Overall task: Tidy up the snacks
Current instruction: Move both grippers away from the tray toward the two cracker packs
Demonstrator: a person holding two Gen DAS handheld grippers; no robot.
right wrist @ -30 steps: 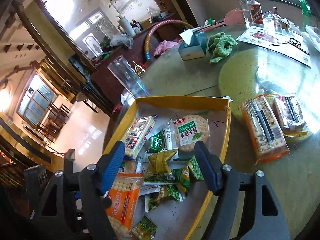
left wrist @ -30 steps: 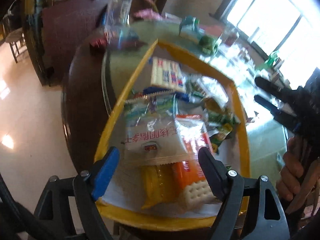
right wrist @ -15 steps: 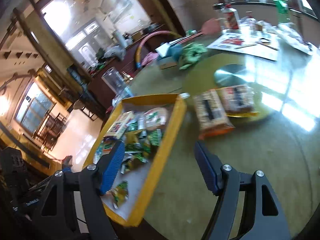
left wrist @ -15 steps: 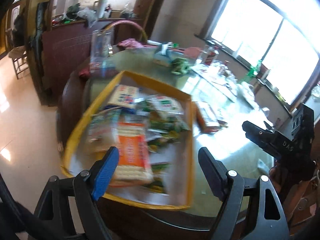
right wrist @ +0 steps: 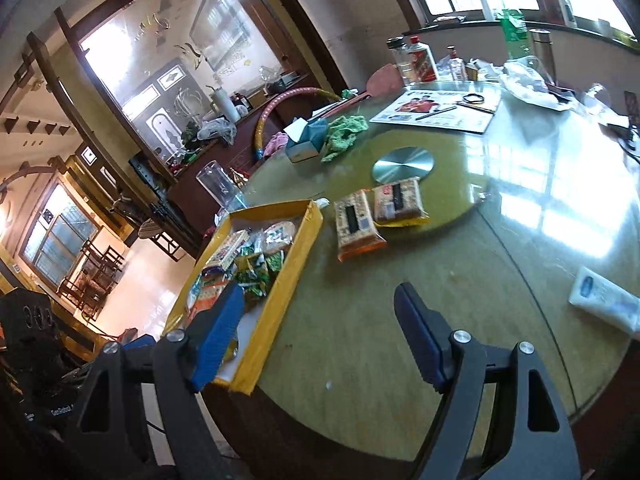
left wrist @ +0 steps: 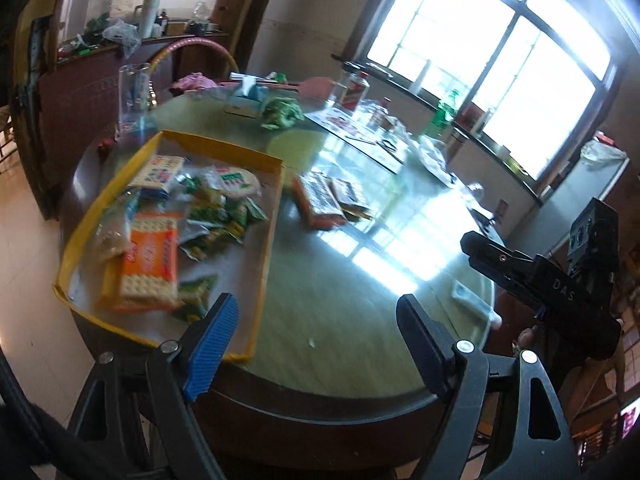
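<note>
Two snack packs (right wrist: 378, 212) lie on the tabletop (right wrist: 400, 320) just beside the yellow tray (right wrist: 280, 280), ahead of the right hand-held gripper (right wrist: 320, 336), long axes pointing away; both hand-held grippers' jaws stand apart, empty, the left hand-held gripper (left wrist: 316, 344) likewise.

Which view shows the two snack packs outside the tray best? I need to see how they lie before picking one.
The right wrist view: the two snack packs appear sharp, side by side beside the yellow tray, the farther one resting on the turntable's edge. The left wrist view shows them smaller and motion-blurred, with their outlines merging.
</note>
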